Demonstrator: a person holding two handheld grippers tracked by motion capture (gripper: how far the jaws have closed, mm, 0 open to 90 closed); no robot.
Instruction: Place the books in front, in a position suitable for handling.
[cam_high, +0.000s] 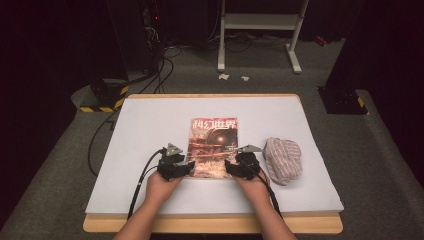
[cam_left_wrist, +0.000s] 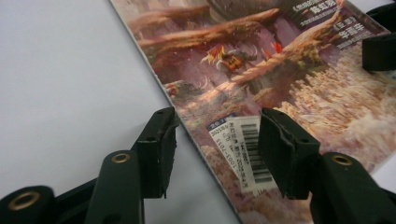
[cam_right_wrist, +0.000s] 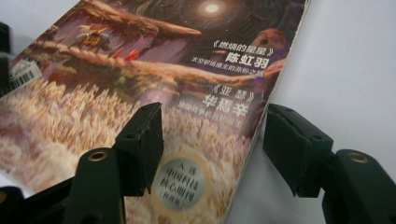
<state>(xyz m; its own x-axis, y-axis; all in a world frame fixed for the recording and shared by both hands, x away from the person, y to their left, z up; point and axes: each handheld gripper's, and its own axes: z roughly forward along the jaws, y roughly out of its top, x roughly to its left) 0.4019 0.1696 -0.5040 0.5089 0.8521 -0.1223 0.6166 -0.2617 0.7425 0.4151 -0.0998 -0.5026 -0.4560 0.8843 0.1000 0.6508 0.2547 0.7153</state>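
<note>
Two hand-held grippers, left and right, both spread astride my magazine's near corners, unclamped; thin cover may slip or crease on desk.

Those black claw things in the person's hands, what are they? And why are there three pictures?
They are grippers: hand-held tongs with two black jaws each. A person holds the left gripper in one hand and the right gripper in the other.

The high view is taken from above, looking down on the white table. The other two pictures come from small cameras riding on each gripper, looking along its jaws.

On the table lies a magazine with a reddish picture cover, flat and closed. To its right sits a crumpled striped cloth.

Nothing is held. Both grippers are open. In the left gripper view, the jaws stand either side of the magazine's left edge near its barcode sticker. In the right gripper view, the jaws straddle its right edge.
</note>
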